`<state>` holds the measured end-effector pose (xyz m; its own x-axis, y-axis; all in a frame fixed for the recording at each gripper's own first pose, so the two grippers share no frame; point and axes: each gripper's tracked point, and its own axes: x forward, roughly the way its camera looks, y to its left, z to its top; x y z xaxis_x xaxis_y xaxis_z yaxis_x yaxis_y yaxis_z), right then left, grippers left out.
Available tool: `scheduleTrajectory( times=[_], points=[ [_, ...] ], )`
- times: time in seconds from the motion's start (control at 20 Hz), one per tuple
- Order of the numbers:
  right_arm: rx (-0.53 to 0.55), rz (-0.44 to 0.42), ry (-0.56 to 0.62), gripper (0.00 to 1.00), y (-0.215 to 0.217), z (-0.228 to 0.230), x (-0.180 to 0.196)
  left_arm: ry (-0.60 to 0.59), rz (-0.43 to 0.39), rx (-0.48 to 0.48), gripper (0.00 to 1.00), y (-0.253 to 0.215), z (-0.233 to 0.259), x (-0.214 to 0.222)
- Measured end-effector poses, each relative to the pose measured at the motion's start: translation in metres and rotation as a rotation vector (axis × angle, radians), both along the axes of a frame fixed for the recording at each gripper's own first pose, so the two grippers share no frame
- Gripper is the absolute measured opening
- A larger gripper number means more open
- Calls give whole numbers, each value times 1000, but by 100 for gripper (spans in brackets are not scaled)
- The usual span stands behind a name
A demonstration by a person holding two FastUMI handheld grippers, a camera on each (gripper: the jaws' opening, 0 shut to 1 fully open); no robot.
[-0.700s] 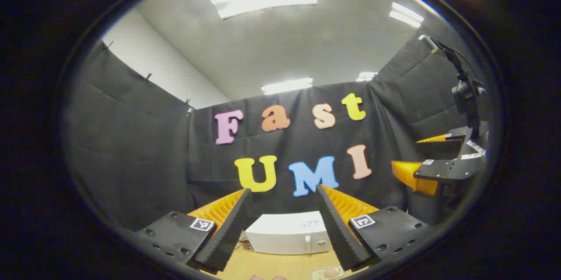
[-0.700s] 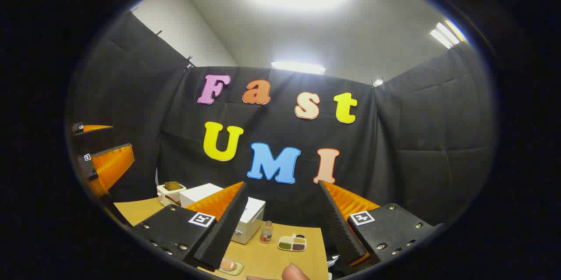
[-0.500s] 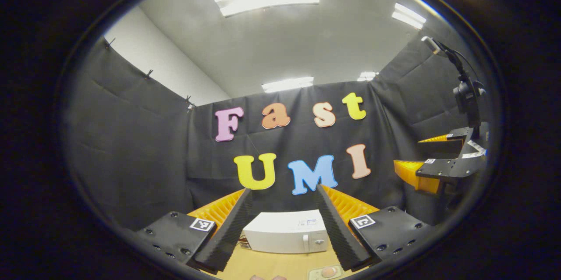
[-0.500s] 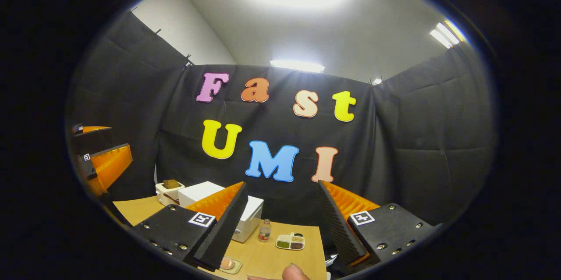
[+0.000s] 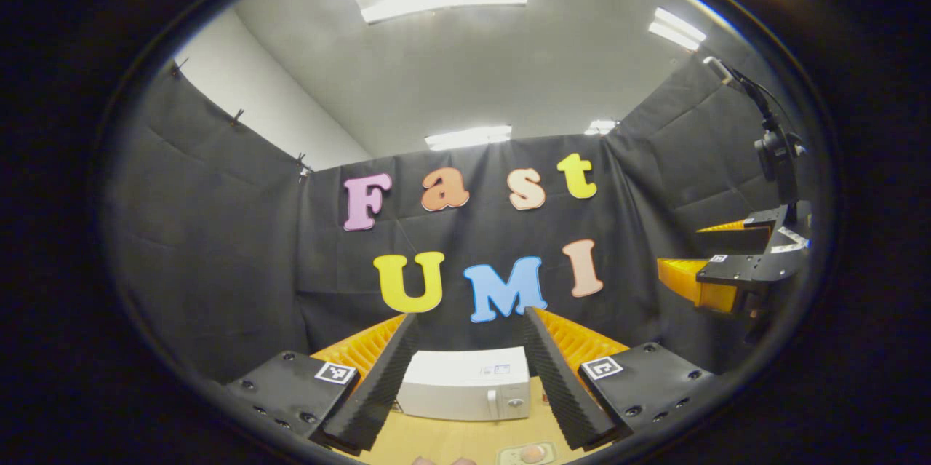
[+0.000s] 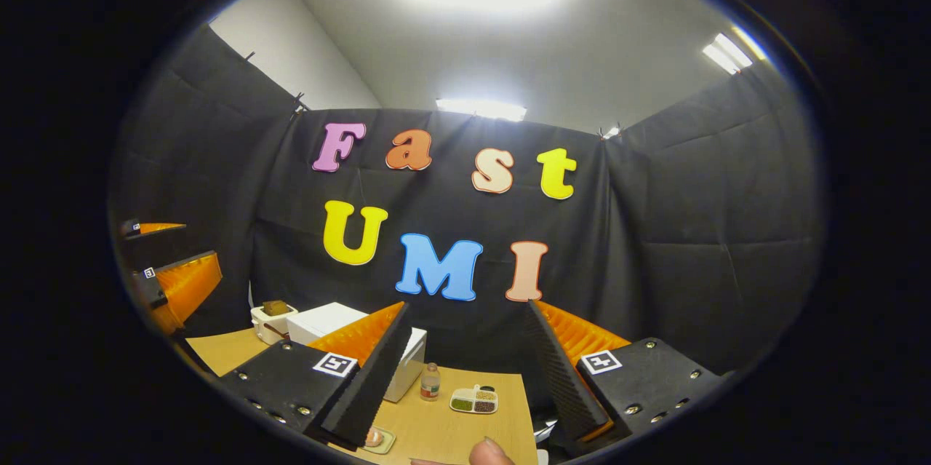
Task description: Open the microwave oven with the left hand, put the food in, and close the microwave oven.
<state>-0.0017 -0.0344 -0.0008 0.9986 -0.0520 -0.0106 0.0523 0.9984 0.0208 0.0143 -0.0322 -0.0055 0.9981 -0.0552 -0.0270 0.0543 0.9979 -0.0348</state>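
Closed white microwave oven [image 5: 465, 392] on the table [image 6: 444, 428]; left gripper [image 5: 465, 378] and right gripper [image 6: 465, 370] spread wide, above and short of it, holding nothing

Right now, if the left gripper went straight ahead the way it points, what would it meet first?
Probably the microwave oven, closed and framed between the open jaws of the left gripper. It seems to point slightly higher, so it might pass over onto the booth wall.

One microwave [image 5: 465, 394], door shut. One small dish [image 5: 525, 455] carrying one roundish piece of food. One bottle [image 6: 430, 382], one divided tray [image 6: 474, 400], and one white box [image 6: 273, 318], contents unclear.
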Motion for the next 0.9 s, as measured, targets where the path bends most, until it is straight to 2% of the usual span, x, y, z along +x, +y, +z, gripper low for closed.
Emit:
scheduleTrajectory(
  times=[0.05, 0.6, 0.65, 0.9],
  points=[
    [-1, -1, -1, 96, -2, -1, -1, 1, -5, 1, 99, -3, -1, 1],
    [19, 8, 4, 96, -22, -6, 7, 7, -24, 27, 99, -32, 0, 7],
    [19, 10, 3, 96, -23, -8, 8, 10, -20, 29, 97, -33, -1, 7],
    [15, 25, 12, 96, -29, -15, 14, 30, -11, 28, 99, -41, -8, 12]
  ],
)
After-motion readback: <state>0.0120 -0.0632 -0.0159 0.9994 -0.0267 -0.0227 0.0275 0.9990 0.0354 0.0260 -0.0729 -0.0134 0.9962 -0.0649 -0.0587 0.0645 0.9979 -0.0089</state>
